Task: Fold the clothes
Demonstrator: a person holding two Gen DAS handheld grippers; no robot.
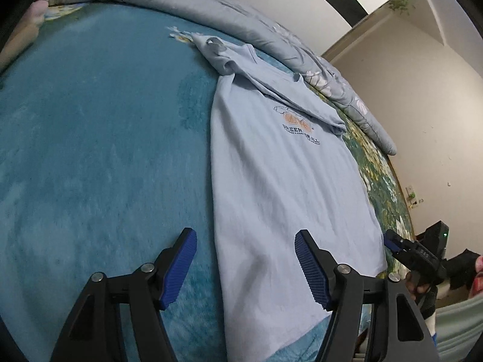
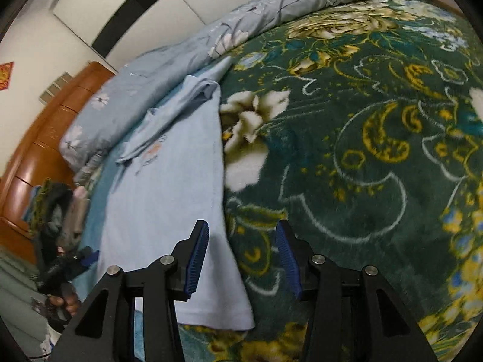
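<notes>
A light blue T-shirt [image 1: 283, 187] with an orange and dark print lies flat on the bed, both sleeves folded in over the chest. My left gripper [image 1: 245, 267] is open and empty, straddling the shirt's left bottom edge. My right gripper [image 2: 243, 259] is open and empty over the shirt's [image 2: 169, 199] right bottom corner. The right gripper also shows in the left wrist view [image 1: 395, 244] at the shirt's right hem. The left gripper shows in the right wrist view [image 2: 87, 256] at the far left.
The shirt lies on a teal blanket [image 1: 90, 150] beside a dark green floral blanket [image 2: 362, 150]. A grey-blue floral duvet [image 1: 229, 9] is bunched along the far side. A wooden headboard [image 2: 39, 138] and a pile of clothes [image 2: 66, 208] are at the left.
</notes>
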